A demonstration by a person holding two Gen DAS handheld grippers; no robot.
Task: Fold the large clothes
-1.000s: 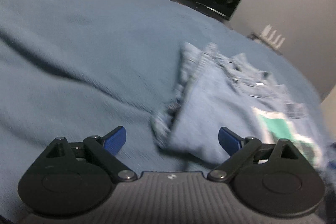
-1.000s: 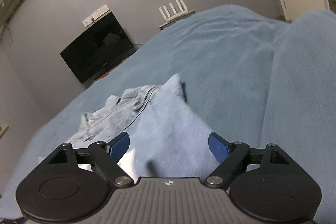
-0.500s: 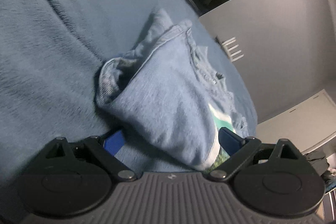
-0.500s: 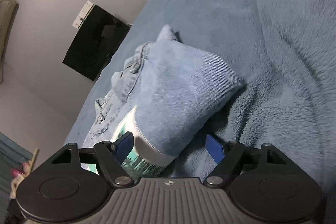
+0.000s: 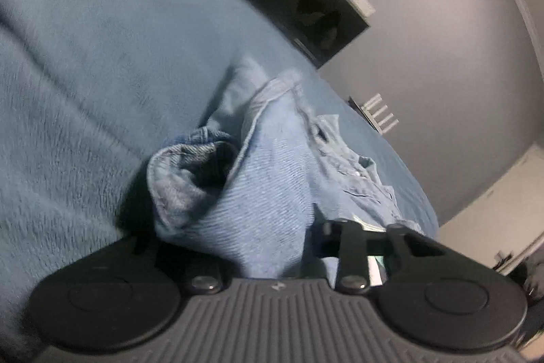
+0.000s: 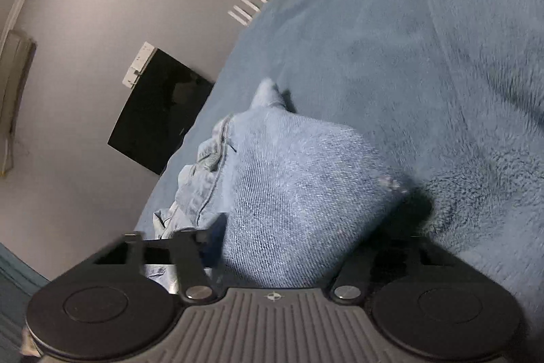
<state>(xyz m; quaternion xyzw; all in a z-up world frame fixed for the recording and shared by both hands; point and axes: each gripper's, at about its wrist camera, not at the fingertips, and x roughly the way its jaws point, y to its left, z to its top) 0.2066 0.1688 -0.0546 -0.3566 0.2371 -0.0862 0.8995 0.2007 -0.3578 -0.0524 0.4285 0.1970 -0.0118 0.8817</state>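
A light-blue denim garment lies folded on a blue fleece blanket. Its near left corner, with an open cuff-like hem, bunches up between the jaws of my left gripper, which are closing and pinch the cloth; the fingertips are hidden by the fabric. In the right wrist view the garment shows a thick folded corner that fills the gap of my right gripper, whose jaws are closing on it too. A green-and-white print peeks out beside the left gripper's right arm.
The blanket spreads wide to the right, with a raised ridge. A dark television hangs on the grey wall behind, also seen as the television. A white router with antennas stands past the bed's far edge.
Both grippers have dropped to the garment's near edge and closed in from wide open. The blue pads, plain before, are now mostly buried in denim.
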